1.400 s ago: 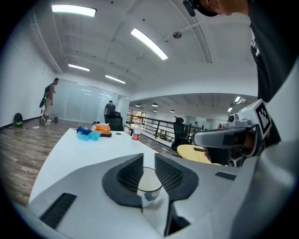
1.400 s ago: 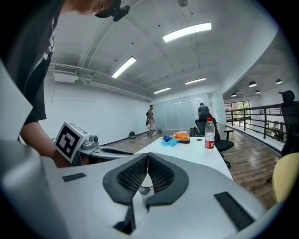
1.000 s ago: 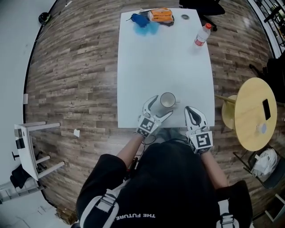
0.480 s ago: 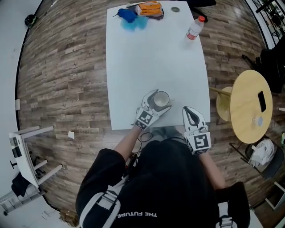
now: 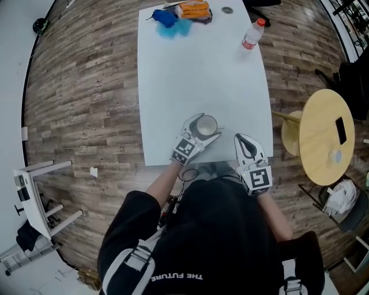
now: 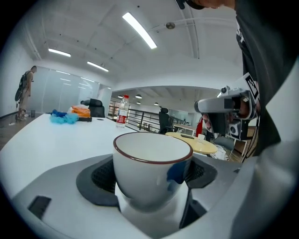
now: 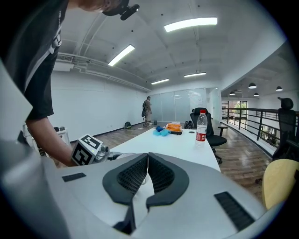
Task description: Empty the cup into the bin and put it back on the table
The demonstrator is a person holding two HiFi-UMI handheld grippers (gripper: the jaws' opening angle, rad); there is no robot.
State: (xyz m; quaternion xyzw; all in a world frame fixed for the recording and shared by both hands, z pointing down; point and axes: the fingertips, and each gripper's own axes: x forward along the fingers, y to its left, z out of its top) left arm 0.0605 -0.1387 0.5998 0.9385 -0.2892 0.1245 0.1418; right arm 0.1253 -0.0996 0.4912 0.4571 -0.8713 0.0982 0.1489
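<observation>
**Head view.** The white ceramic cup with a dark red rim point(image 5: 206, 125) stood upright on the white rectangular bench point(image 5: 202, 75), close to its near edge. The left gripper point(image 5: 207, 127) reached in from the near side with one jaw on either flank of the cup. The right gripper point(image 5: 238, 139) rested just beside it to the right, apart from the cup. A clear plastic bottle with a red cap point(image 5: 252, 34) stood at the far right of the bench, and a blue cloth point(image 5: 167, 19) and an orange packet point(image 5: 193, 10) lay at the far end. A round yellow side table point(image 5: 323, 141) stood off to the right. No bin could be made out. The inside of the cup looked pale, but its contents could not be told.

**Left gripper view.** The cup sat square between the jaws. The black ribbed pads point(image 6: 96, 179) lay against both of its sides, so the jaws were clamped on it. Its foot appeared to be down on the bench. The rim was at eye level, so the inside was hidden.

**Right gripper view.** The jaws were together with nothing between them. The bottle's fill level was unclear.

**Progress, as a judgement.** The cup was gripped but not lifted. Carrying it to the bin, tipping it out and returning it all looked to be still ahead.
</observation>
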